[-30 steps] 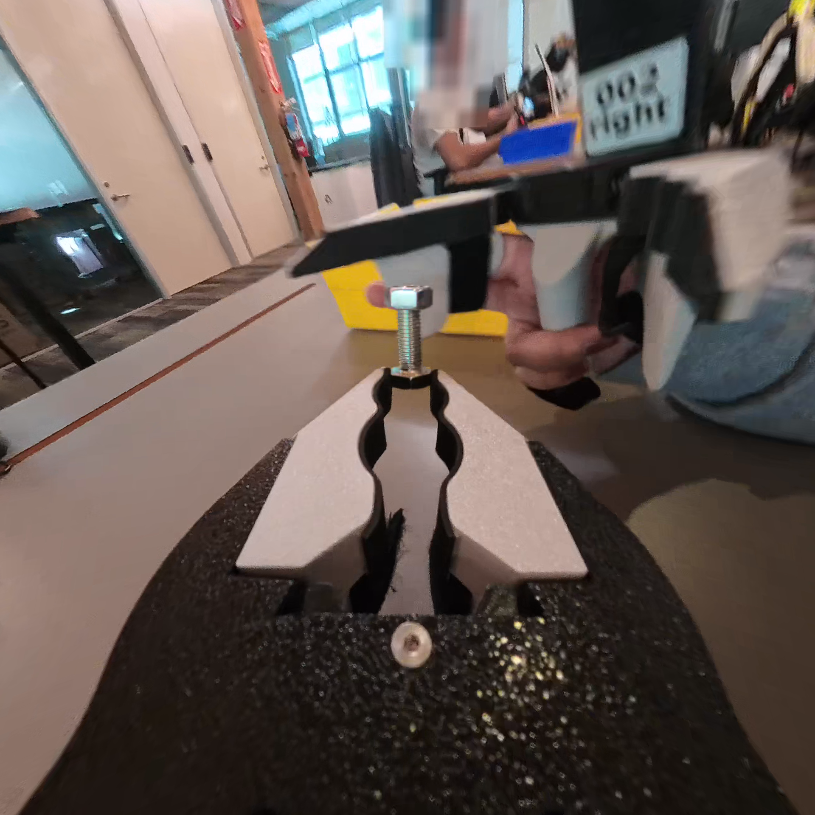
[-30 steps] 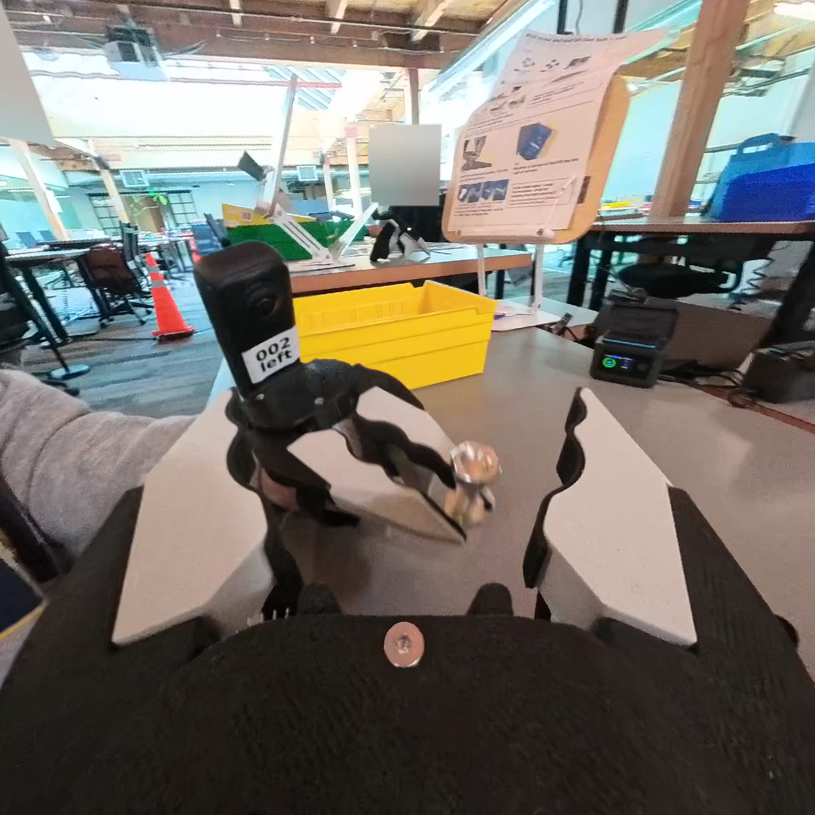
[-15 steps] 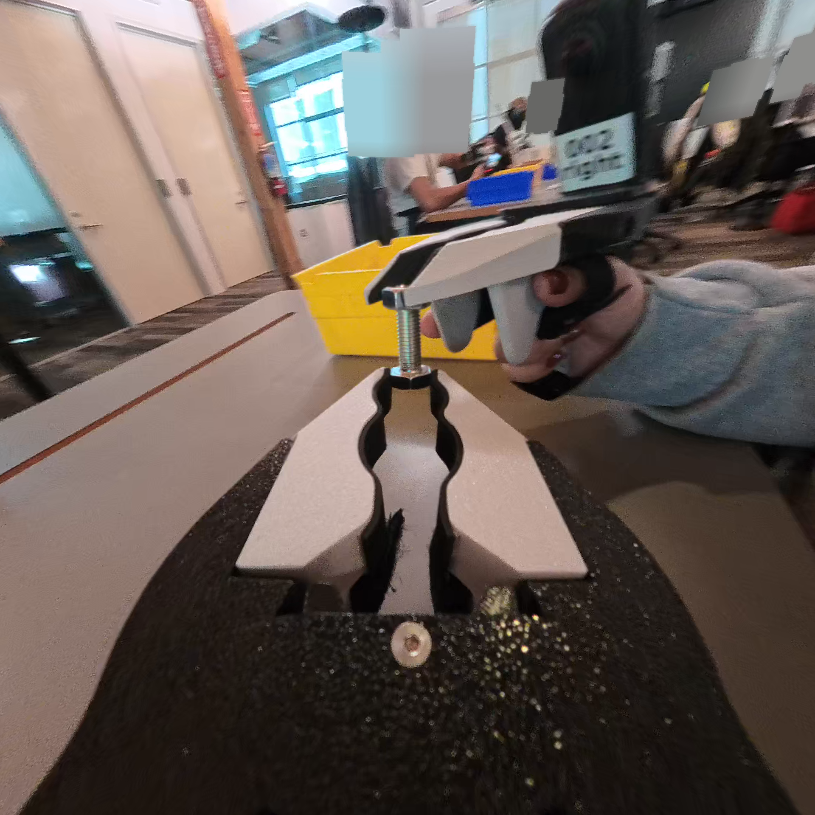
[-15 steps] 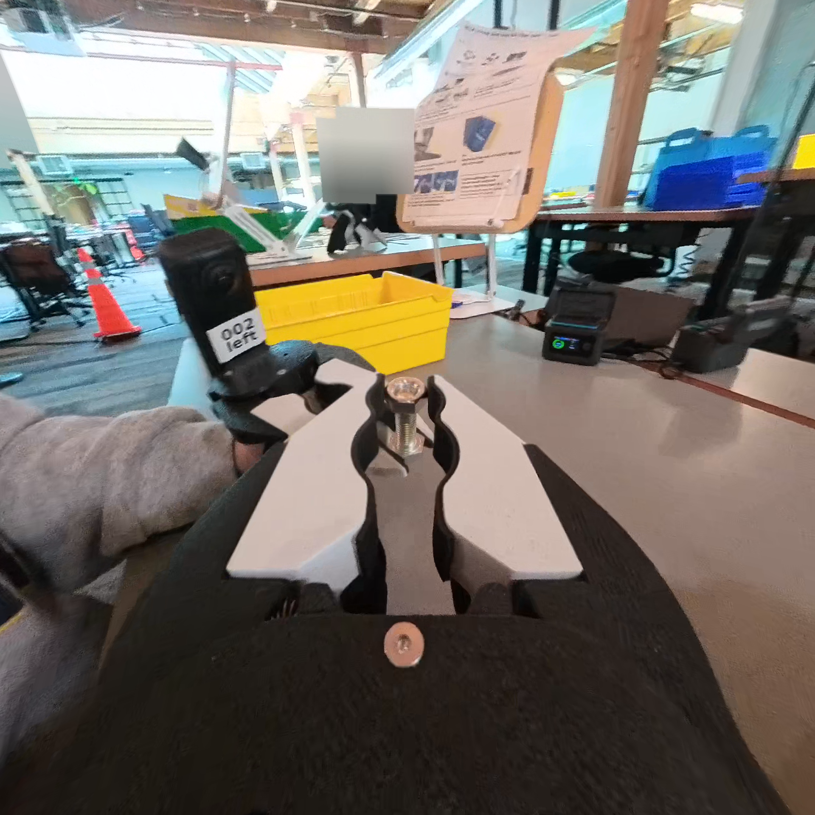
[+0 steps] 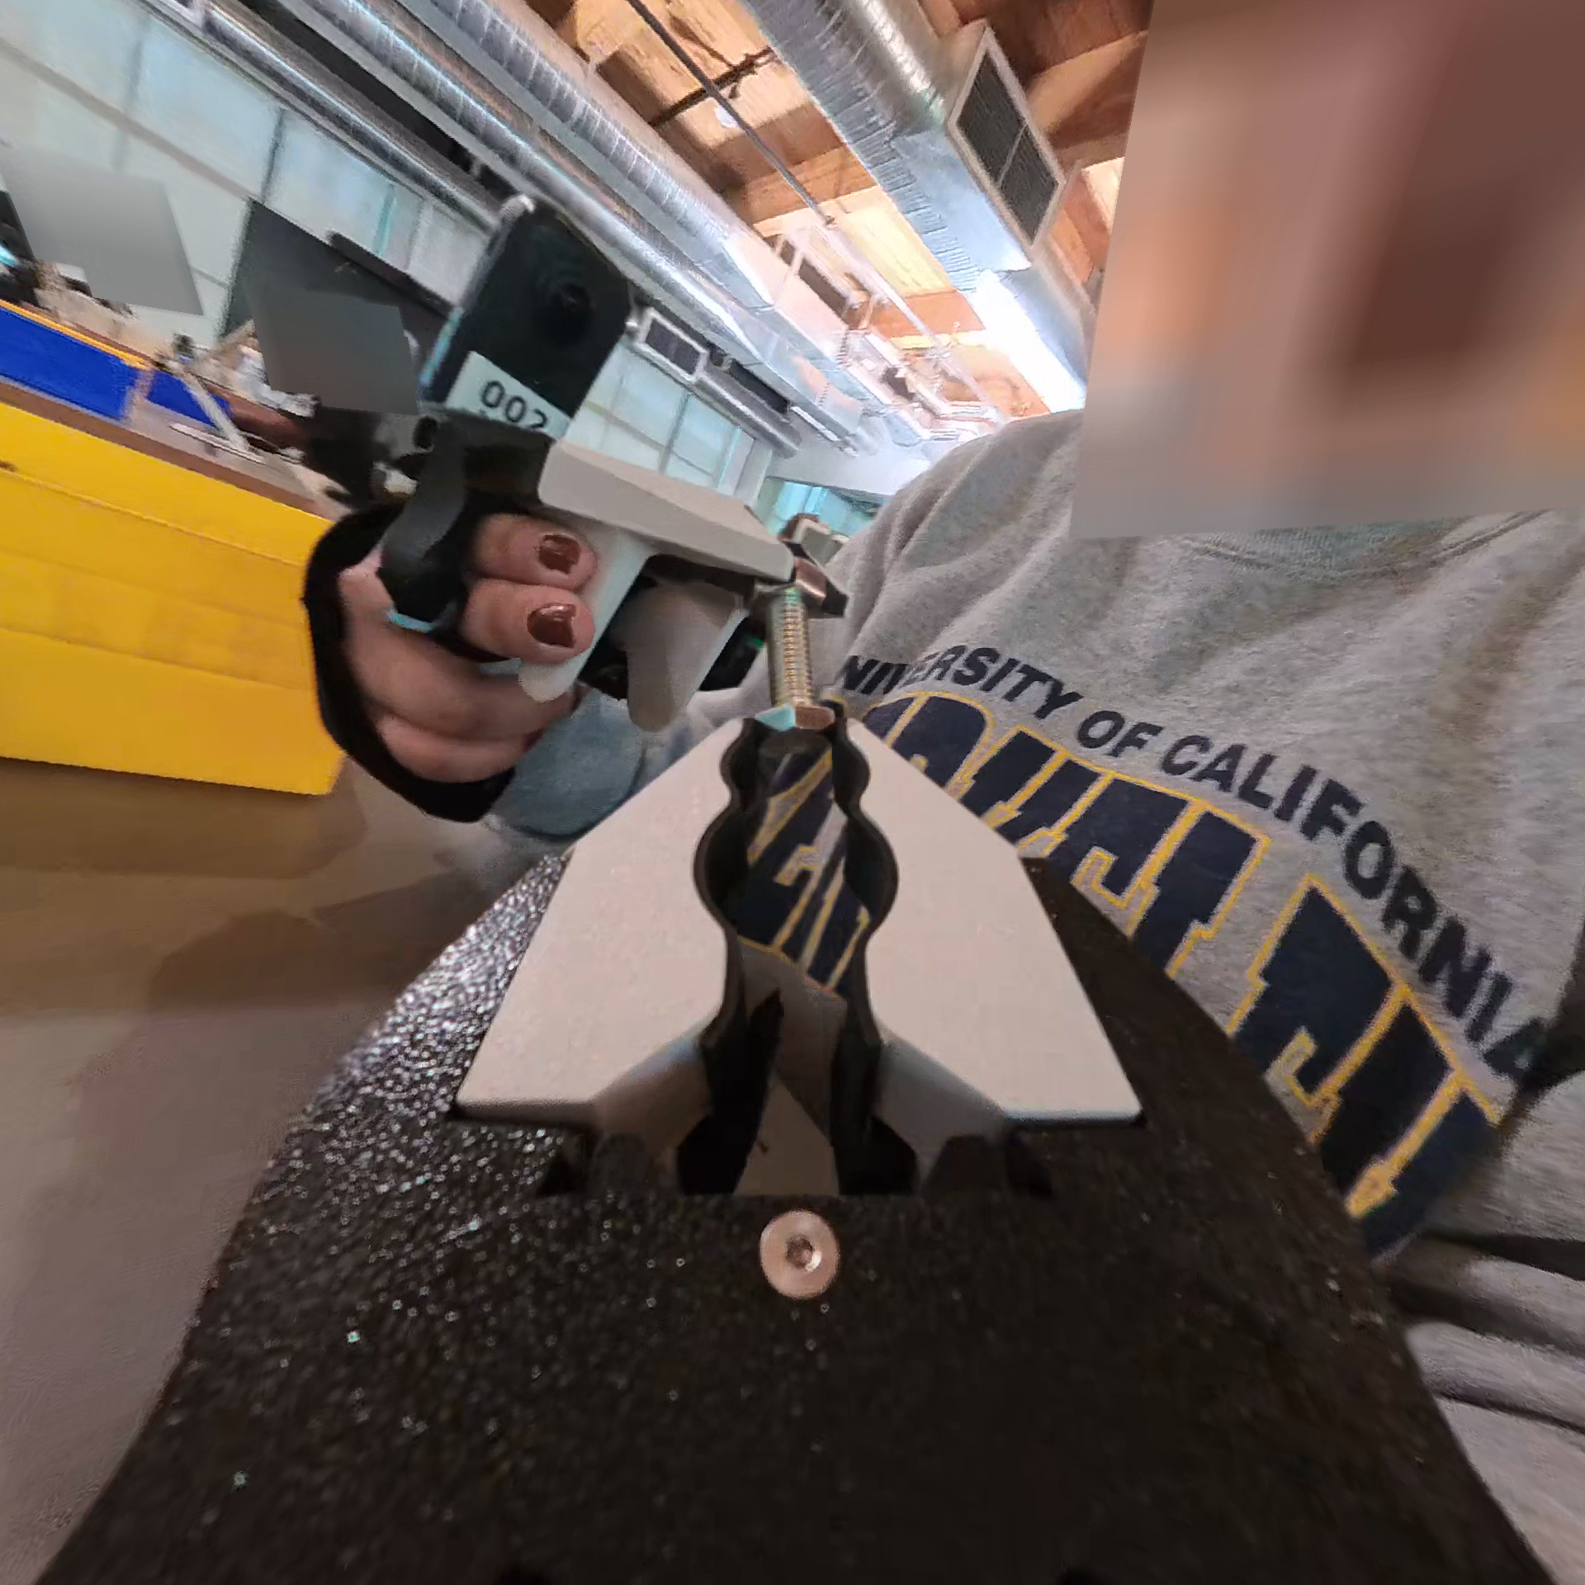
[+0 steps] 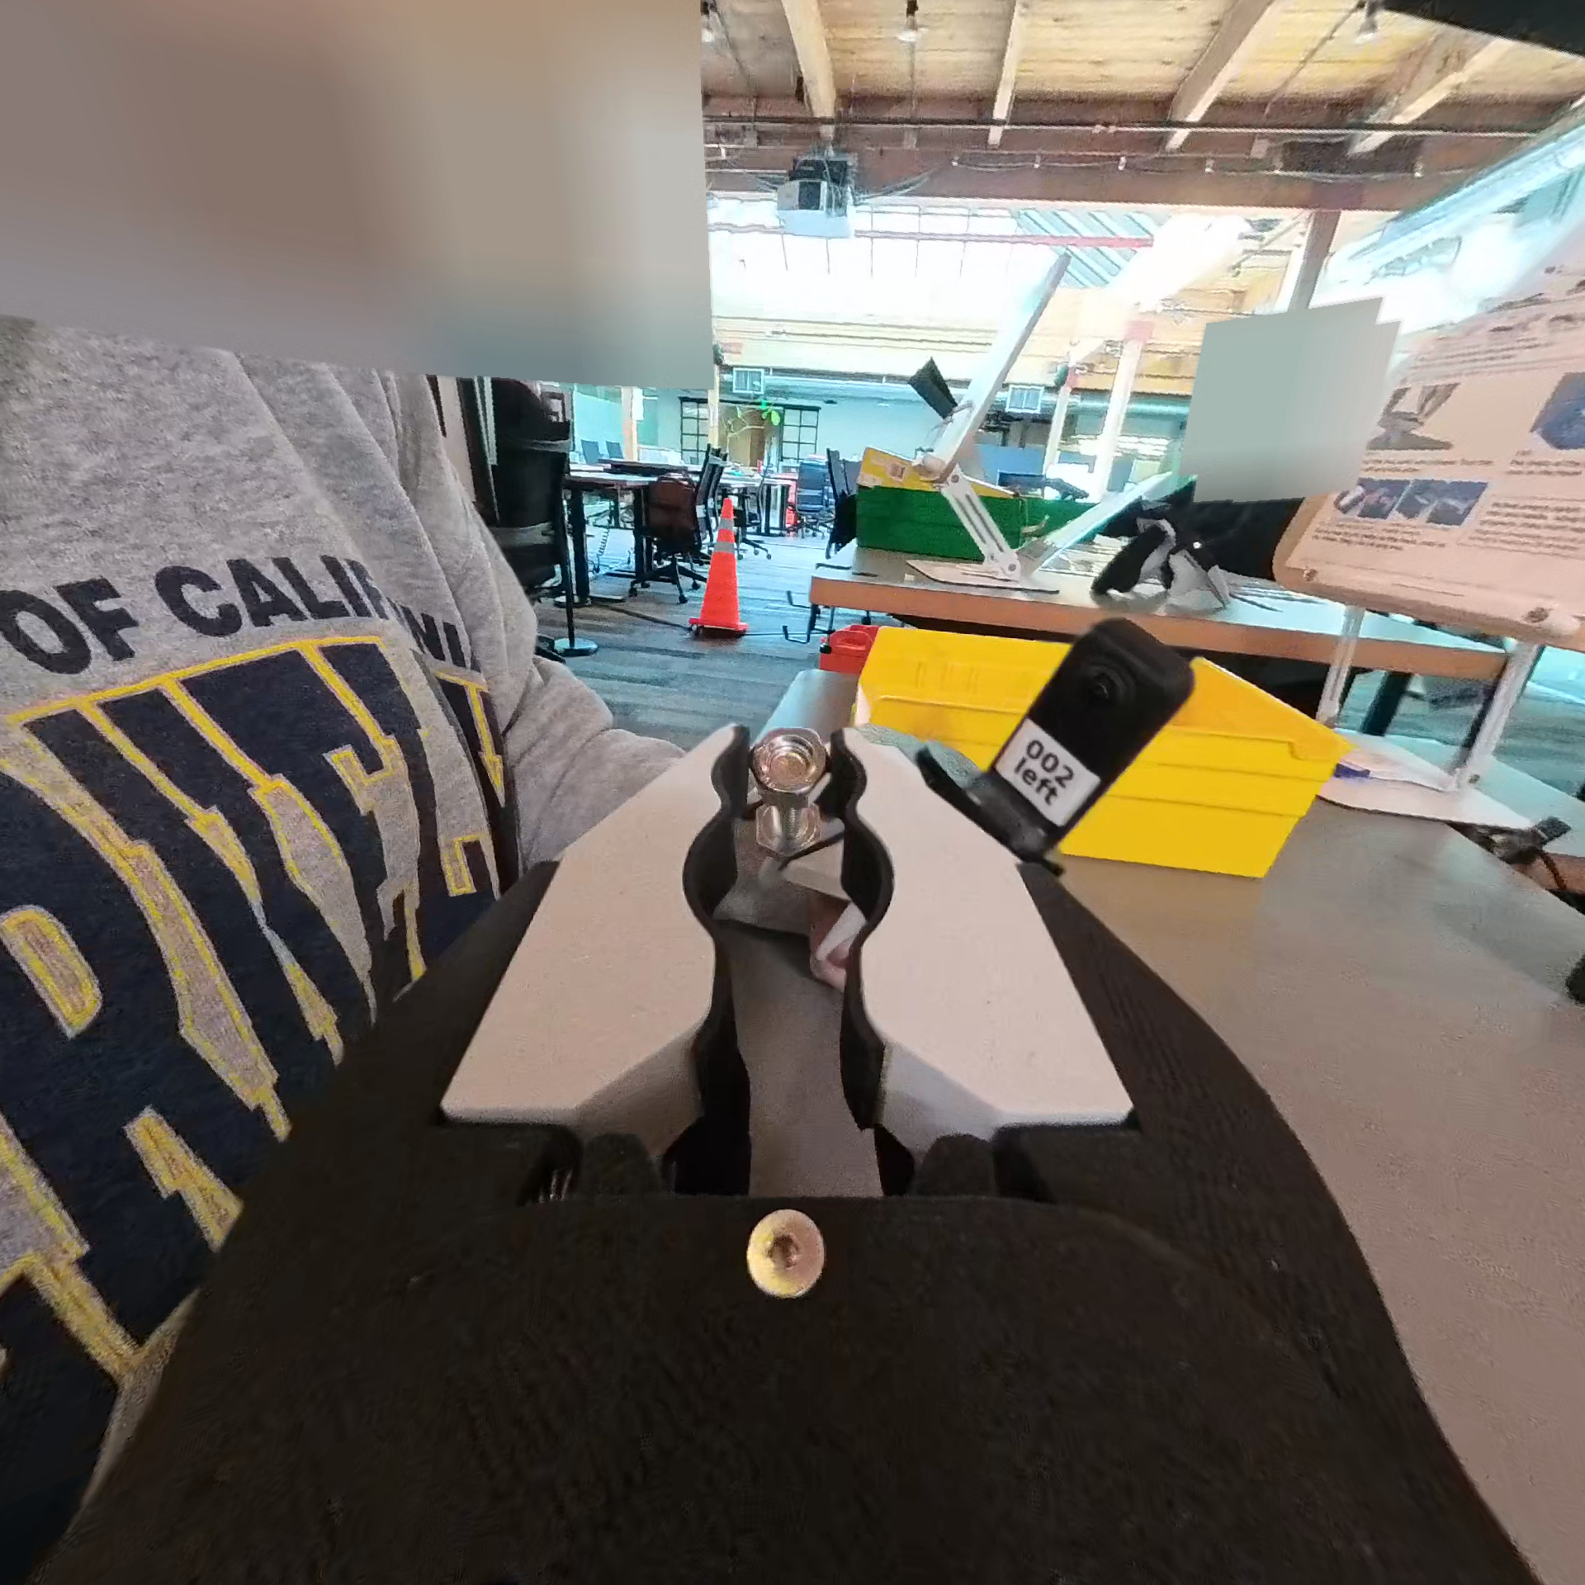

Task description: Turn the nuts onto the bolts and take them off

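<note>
Right now the bolt (image 5: 789, 645) sits between your two claws, lifted off the counter (image 5: 171, 986) and just in front of your gray sweatshirt (image 5: 1244, 686). Your left claw (image 5: 796, 722) is pressed together on the nut (image 5: 799, 714) at the lower end of the threaded shaft, pinching it at the very tips of its fingers (image 5: 635, 943). Your right claw (image 6: 787, 763) is closed around the bolt's head (image 6: 787, 762), which faces that camera end-on between the fingertips; lower down in the same view you see the nut (image 6: 782, 828) and part of the left claw's pale fingers under it. In the left wrist view the right claw comes in from the left, with your hand (image 5: 455, 660) wrapped around its grip and its black camera (image 5: 540, 326) standing above; the bolt hangs down from its tips, tilted a little. In the right wrist view the left claw's black camera (image 6: 1106, 738) leans to the right of the bolt. Behind both claws a yellow bin (image 6: 1115, 772) rests on the counter, well apart from the bolt. Farther off stand an orange cone (image 6: 723, 575) on the floor and a board (image 6: 1458, 480) on clear legs at the right.
</note>
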`<state>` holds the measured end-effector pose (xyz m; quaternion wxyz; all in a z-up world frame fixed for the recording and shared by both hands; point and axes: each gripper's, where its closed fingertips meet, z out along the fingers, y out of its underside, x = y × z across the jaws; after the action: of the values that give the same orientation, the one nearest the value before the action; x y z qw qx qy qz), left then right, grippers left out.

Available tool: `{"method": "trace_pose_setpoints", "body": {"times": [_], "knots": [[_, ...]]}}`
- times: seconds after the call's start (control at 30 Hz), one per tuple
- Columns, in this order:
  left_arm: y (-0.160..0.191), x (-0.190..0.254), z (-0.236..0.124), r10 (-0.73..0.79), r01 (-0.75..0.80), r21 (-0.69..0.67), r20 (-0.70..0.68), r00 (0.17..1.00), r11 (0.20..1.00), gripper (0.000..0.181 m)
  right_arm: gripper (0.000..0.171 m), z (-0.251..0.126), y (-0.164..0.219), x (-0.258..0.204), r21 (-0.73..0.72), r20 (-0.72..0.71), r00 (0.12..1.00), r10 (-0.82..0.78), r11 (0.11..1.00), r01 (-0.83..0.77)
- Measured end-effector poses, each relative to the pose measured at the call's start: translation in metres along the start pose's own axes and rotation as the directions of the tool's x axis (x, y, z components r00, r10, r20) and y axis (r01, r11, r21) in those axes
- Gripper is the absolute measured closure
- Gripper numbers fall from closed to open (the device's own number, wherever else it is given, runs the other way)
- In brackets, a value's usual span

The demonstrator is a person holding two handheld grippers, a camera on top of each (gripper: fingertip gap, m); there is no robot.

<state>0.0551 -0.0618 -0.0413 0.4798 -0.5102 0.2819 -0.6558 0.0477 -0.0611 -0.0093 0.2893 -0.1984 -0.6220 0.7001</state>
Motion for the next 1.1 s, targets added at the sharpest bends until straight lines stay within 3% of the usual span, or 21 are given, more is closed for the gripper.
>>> {"method": "trace_pose_setpoints", "body": {"times": [0.1, 0.17, 0.23, 0.3, 0.37, 0.43, 0.67, 0.9, 1.03, 1.1], "knots": [[-0.010, -0.004, -0.002, 0.053, -0.055, 0.071, 0.031, 0.998, 0.996, 0.166, 0.154, 0.001, -0.007, 0.010, 0.052, -0.069, 0.997, 0.030, 0.998, -0.026], [-0.023, -0.024, -0.014, 0.187, -0.217, 0.102, 0.243, 0.952, 0.971, 0.166, 0.143, -0.006, -0.010, 0.039, 0.078, -0.270, 0.960, 0.077, 0.995, -0.058], [-0.041, -0.051, -0.038, 0.315, -0.414, 0.067, 0.541, 0.779, 0.908, 0.166, 0.123, -0.016, -0.006, 0.063, 0.088, -0.434, 0.893, 0.121, 0.992, -0.091], [-0.053, -0.066, -0.062, 0.398, -0.539, -0.055, 0.737, 0.546, 0.841, 0.166, 0.124, -0.023, -0.005, 0.078, 0.113, -0.563, 0.815, 0.137, 0.990, -0.088], [-0.055, -0.065, -0.064, 0.517, -0.606, -0.210, 0.762, 0.390, 0.767, 0.166, 0.125, -0.023, -0.001, 0.088, 0.121, -0.648, 0.747, 0.151, 0.988, -0.095], [-0.054, -0.067, -0.062, 0.554, -0.620, -0.275, 0.771, 0.314, 0.735, 0.166, 0.124, -0.015, 0.004, 0.090, 0.109, -0.683, 0.717, 0.142, 0.990, -0.092], [-0.059, -0.064, -0.070, 0.548, -0.641, -0.290, 0.800, 0.246, 0.711, 0.167, 0.118, -0.003, 0.007, 0.094, 0.109, -0.756, 0.643, 0.122, 0.992, -0.060], [-0.039, -0.073, -0.046, 0.631, -0.604, -0.375, 0.720, 0.289, 0.704, 0.167, 0.105, 0.015, -0.006, 0.098, 0.203, -0.651, 0.732, 0.201, 0.975, -0.088], [-0.045, -0.071, -0.053, 0.612, -0.621, -0.358, 0.749, 0.256, 0.698, 0.166, 0.105, -0.008, -0.001, 0.110, 0.180, -0.757, 0.629, 0.179, 0.982, -0.062], [-0.049, -0.070, -0.060, 0.597, -0.624, -0.354, 0.768, 0.231, 0.697, 0.166, 0.111, -0.010, 0.007, 0.106, 0.168, -0.764, 0.619, 0.183, 0.982, -0.084]]}}
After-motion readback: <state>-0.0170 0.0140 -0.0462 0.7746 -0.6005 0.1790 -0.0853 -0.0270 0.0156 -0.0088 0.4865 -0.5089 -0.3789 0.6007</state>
